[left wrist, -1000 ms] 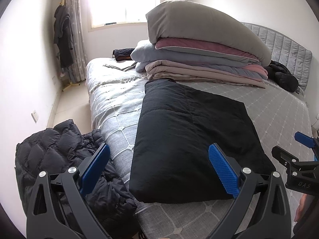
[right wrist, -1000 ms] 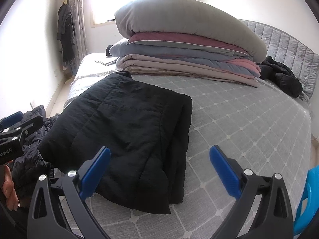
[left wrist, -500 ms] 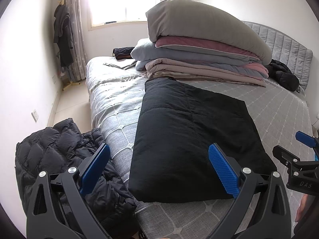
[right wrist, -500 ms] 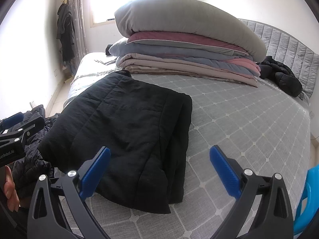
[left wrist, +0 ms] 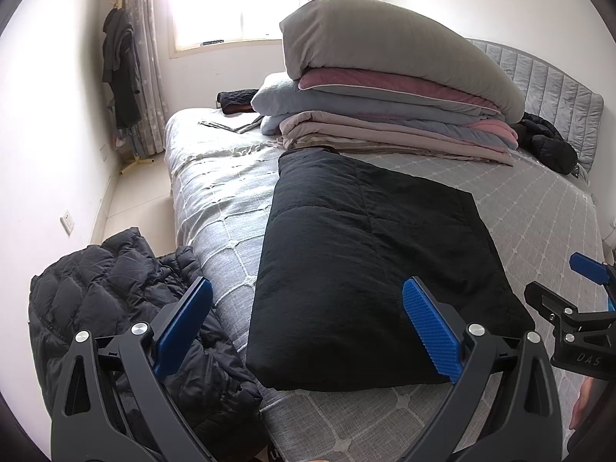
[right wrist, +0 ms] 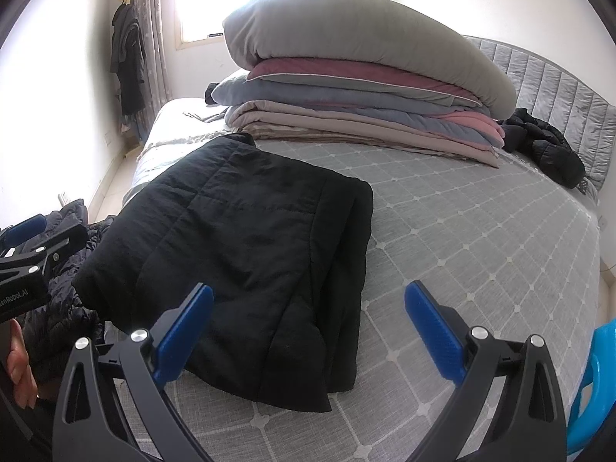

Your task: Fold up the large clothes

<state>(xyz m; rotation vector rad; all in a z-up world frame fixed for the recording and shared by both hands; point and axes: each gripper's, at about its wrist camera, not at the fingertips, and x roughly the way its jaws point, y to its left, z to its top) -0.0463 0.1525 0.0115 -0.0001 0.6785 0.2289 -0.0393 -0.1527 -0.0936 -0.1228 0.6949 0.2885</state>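
Observation:
A black quilted coat [left wrist: 369,265] lies folded into a flat rectangle on the grey checked bed [left wrist: 539,215]; it also shows in the right wrist view [right wrist: 246,254]. My left gripper [left wrist: 308,327] is open and empty, held just short of the coat's near edge. My right gripper [right wrist: 308,331] is open and empty, above the coat's near right corner. Each gripper shows at the edge of the other's view. A second dark puffer jacket [left wrist: 115,308] lies crumpled off the bed's left side.
A tall stack of folded quilts and a pillow [left wrist: 385,88] sits at the back of the bed. Another black garment [right wrist: 546,150] lies by the grey headboard. A blue plastic item [right wrist: 593,385] is at the right edge. Clothes hang by the curtain [left wrist: 119,73].
Both grippers have drifted slightly, so the view shifts a little. The folded coat has not moved and both grippers stay open.

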